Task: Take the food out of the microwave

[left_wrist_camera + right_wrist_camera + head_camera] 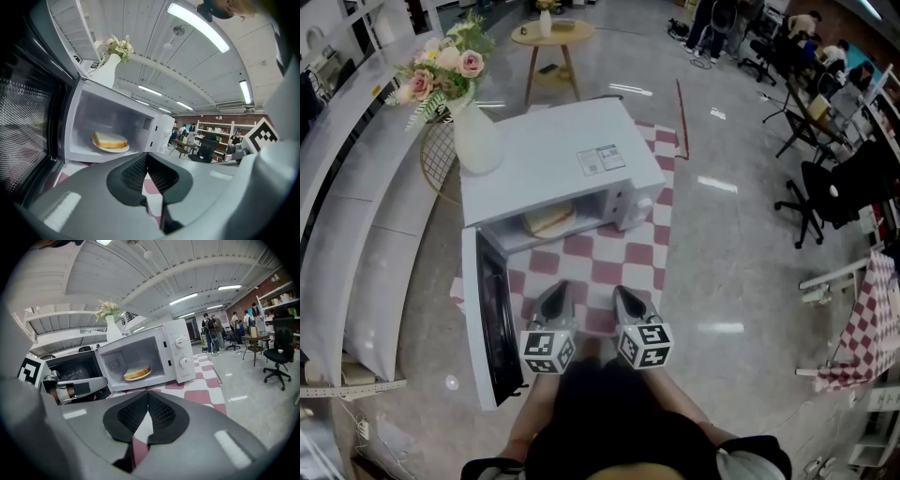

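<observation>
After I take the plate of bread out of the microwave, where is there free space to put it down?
The checkered cloth in front of the microwave, right of the open door, lies bare. The microwave's top is free right of the vase; its left corner is crowded by that vase.

**Microwave open, bread inside**

You hold the left gripper (557,292) and right gripper (623,296) side by side above the red-and-white checked cloth (614,262), both pointing at the white box-shaped microwave (548,155). Its dark-windowed door (492,323) stands open on your left. A pale slice of bread (548,219) lies inside. A white vase of pink flowers (475,139) stands at the microwave's far left corner.
</observation>
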Demonstrator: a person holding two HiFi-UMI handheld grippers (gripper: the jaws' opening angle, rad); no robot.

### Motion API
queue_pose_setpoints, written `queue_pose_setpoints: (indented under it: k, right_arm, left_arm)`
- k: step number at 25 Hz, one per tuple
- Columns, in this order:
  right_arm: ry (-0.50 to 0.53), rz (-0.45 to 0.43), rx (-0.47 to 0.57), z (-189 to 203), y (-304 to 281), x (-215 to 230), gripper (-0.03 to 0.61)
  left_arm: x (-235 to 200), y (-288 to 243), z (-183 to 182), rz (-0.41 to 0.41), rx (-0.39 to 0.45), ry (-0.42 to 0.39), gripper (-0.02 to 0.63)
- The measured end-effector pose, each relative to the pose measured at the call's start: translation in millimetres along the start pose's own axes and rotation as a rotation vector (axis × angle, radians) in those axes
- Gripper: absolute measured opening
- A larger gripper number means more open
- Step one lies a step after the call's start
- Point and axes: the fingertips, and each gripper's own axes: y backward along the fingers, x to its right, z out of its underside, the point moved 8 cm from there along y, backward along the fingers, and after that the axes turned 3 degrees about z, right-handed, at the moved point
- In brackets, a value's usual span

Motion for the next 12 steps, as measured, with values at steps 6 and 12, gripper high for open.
queue_pose_setpoints:
  k: [6, 12]
  right_arm:
    - [0.013, 0.011, 0.007, -2.0, 0.6, -3.1, 0.002]
    - [0.029, 0.026, 0.005, 1.1, 4.5, -5.8, 0.002]
  left_arm:
    - [-5.7, -0.5, -2.9, -0.001, 0.02, 0.017, 0.006]
    - [-5.7, 1.5, 0.9, 0.01, 0.016, 0.035, 0.006]
